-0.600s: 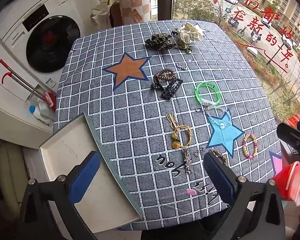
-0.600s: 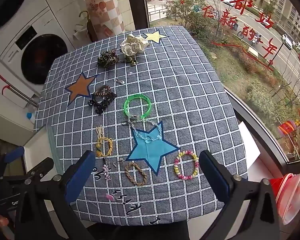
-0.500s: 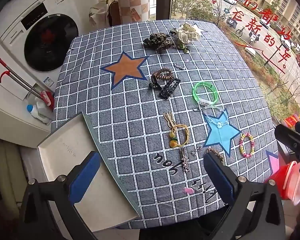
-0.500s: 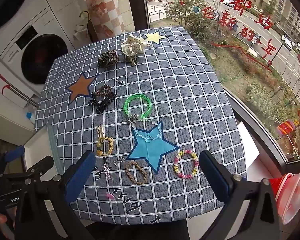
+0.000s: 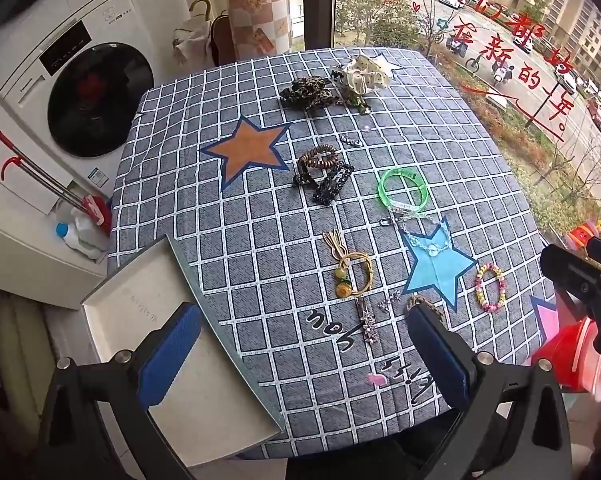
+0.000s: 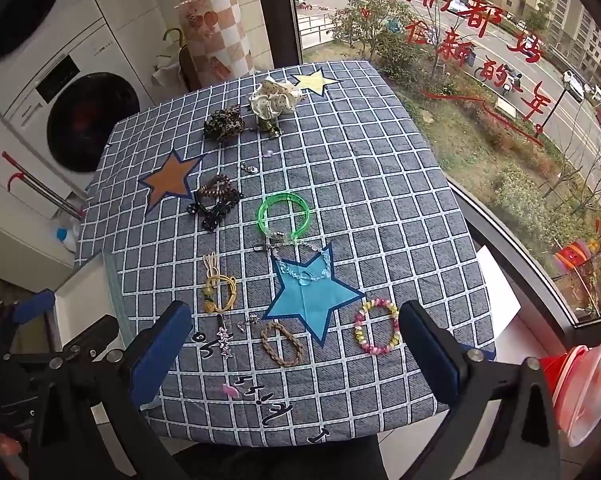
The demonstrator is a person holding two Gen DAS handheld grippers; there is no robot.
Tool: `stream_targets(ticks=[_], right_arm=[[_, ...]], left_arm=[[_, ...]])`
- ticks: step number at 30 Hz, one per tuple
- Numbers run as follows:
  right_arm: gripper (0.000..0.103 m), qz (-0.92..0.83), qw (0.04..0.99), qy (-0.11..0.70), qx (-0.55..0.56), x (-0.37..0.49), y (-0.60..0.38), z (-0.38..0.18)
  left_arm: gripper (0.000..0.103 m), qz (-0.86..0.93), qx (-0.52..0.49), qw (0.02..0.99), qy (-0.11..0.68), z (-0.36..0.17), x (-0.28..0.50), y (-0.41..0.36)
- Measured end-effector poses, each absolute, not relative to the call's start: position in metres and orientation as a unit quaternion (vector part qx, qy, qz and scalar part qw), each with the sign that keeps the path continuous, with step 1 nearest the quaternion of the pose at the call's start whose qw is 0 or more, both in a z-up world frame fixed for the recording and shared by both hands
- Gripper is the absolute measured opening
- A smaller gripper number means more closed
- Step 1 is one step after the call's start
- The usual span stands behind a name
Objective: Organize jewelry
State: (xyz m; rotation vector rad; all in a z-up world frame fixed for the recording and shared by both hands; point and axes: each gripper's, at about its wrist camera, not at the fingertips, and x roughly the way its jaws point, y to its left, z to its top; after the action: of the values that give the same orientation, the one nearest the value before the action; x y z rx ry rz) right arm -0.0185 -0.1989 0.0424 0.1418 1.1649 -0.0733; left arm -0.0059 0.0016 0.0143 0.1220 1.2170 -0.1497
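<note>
Checked tablecloth point(image 6: 380, 208) strewn with jewelry; white tray point(image 5: 172, 344) overhangs its left edge.

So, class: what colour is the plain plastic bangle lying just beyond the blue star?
Bright translucent green bangle, clearest in the right wrist view.

Washing machine point(image 5: 96, 100), checked tablecloth point(image 5: 260, 220), red cup point(image 6: 580, 384)

Window pane point(image 6: 440, 36), beyond the gripper tips: red handwritten Chinese characters in two descending rows; legible ones include 新, 的, 年. Small script beneath reads roughly "happy new year", too fine to confirm.

Tablecloth point(image 5: 260, 264), just ahead of the fingers: black script "you". Further lettering at the near edge unreadable.
</note>
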Motion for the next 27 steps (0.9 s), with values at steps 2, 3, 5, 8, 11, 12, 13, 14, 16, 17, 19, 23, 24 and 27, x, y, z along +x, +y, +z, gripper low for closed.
stream_targets(ticks=[2,3,5,8,11,12,13,14,16,17,19,23,24,27], right_arm=[[0.103,-0.035,0.833,0.548,0.067,-0.022,-0.197,0.041],[0.103,-0.036,0.833,0.549,0.068,-0.022,-0.198,0.041],[0.103,-0.035,0.833,0.548,0.067,-0.022,-0.197,0.041],[0.103,-0.035,0.833,0.548,0.067,-0.022,-0.197,0.041],[0.103,-0.034,0.834,0.547,0.065,-0.024,-0.195,0.042],[0.103,-0.033,0.834,0.547,0.065,-0.024,-0.194,0.042],[0.103,-0.032,0.834,0.547,0.064,-0.024,-0.194,0.042],[0.103,-0.032,0.834,0.547,0.063,-0.024,-0.193,0.042],[0.103,-0.031,0.834,0.548,0.062,-0.023,-0.191,0.043],[0.103,-0.031,0.834,0.548,0.061,-0.023,-0.190,0.042],[0.103,-0.030,0.833,0.549,0.061,-0.022,-0.189,0.043],[0.103,-0.028,0.834,0.548,0.059,-0.020,-0.185,0.043],[0.103,-0.027,0.834,0.548,0.059,-0.020,-0.185,0.044],[0.103,-0.025,0.834,0.549,0.058,-0.020,-0.182,0.044]], left_arm=[[0.103,-0.069,0.055,0.816,0.571,0.014,-0.006,0.003],[0.103,-0.068,0.055,0.817,0.570,0.015,-0.006,0.003],[0.103,-0.067,0.054,0.818,0.569,0.015,-0.006,0.003],[0.103,-0.067,0.054,0.817,0.570,0.016,-0.006,0.004],[0.103,-0.065,0.052,0.817,0.570,0.016,-0.007,0.006],[0.103,-0.064,0.051,0.817,0.571,0.016,-0.007,0.007],[0.103,-0.064,0.050,0.817,0.571,0.015,-0.007,0.008],[0.103,-0.063,0.050,0.817,0.571,0.015,-0.007,0.008],[0.103,-0.062,0.050,0.817,0.571,0.016,-0.007,0.010],[0.103,-0.062,0.049,0.817,0.571,0.016,-0.007,0.010],[0.103,-0.060,0.048,0.817,0.571,0.016,-0.007,0.011],[0.103,-0.060,0.048,0.817,0.572,0.016,-0.008,0.012],[0.103,-0.060,0.047,0.816,0.573,0.015,-0.008,0.013],[0.103,-0.059,0.047,0.815,0.574,0.014,-0.009,0.013]])
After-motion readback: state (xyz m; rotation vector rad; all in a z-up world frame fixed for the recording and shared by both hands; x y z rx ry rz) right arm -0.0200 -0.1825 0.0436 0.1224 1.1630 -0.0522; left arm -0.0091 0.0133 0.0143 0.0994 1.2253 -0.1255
